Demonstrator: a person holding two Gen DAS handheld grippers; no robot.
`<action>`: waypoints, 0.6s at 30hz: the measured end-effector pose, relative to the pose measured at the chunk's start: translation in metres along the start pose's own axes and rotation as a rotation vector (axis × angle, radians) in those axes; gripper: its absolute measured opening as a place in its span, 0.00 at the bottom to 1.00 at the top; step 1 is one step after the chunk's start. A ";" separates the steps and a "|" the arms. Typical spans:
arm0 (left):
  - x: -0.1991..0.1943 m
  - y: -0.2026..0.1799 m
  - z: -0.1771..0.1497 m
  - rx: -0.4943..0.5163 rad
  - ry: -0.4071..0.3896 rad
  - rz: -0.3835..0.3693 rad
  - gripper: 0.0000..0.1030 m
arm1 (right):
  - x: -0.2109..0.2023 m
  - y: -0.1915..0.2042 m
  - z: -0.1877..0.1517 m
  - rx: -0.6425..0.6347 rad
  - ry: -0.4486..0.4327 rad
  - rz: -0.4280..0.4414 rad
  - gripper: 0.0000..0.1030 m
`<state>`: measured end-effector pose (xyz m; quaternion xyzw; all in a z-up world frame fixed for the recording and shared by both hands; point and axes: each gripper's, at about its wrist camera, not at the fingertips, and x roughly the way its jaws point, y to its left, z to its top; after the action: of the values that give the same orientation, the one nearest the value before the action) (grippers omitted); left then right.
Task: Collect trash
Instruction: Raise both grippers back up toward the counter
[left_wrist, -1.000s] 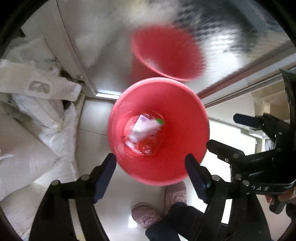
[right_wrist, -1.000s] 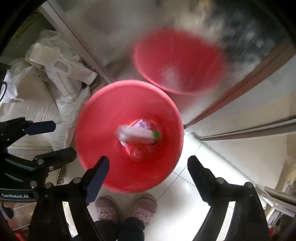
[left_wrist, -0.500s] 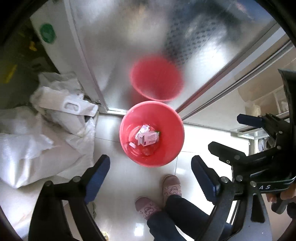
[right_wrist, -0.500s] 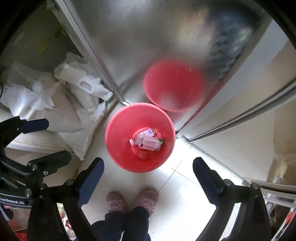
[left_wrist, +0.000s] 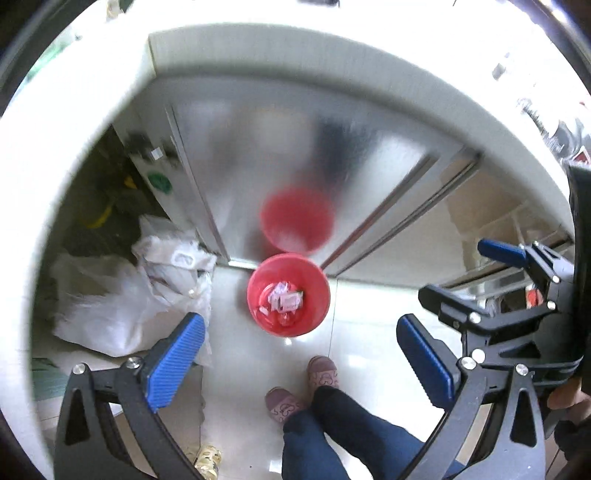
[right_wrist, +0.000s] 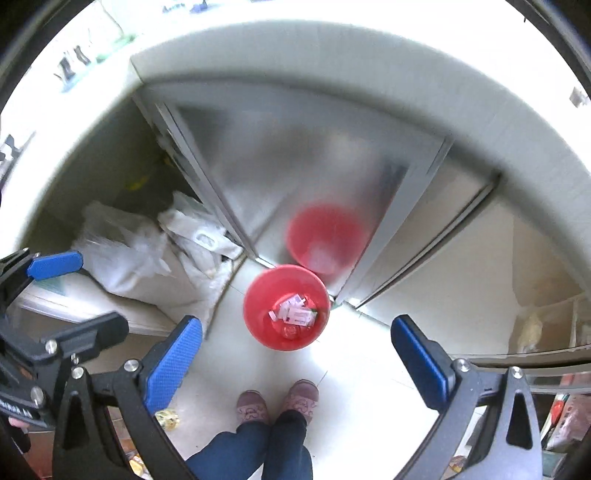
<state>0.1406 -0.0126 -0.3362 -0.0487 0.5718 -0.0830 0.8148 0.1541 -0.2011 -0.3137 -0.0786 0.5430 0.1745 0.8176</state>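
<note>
Opening wide with nothing between their jaws, the left gripper (left_wrist: 301, 363) and right gripper (right_wrist: 297, 360) hang high above the red bin (left_wrist: 288, 294); seek remaining litter before descending.

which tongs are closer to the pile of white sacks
Left. The left tongs, jaws opening and empty, hang high over the floor beside the white sacks; the right tongs, also opening and empty, hang on the left pair's far side from them.
</note>
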 end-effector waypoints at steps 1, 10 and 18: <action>-0.012 -0.002 0.004 -0.003 -0.008 -0.001 1.00 | -0.013 0.000 0.003 -0.005 -0.013 0.001 0.99; -0.094 -0.021 0.038 -0.022 -0.057 0.020 1.00 | -0.087 0.001 0.042 -0.004 -0.070 0.058 0.99; -0.141 -0.020 0.077 -0.073 -0.136 0.044 1.00 | -0.132 -0.014 0.084 0.032 -0.169 0.093 0.99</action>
<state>0.1650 -0.0063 -0.1762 -0.0711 0.5185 -0.0407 0.8511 0.1852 -0.2144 -0.1603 -0.0256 0.4779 0.2095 0.8527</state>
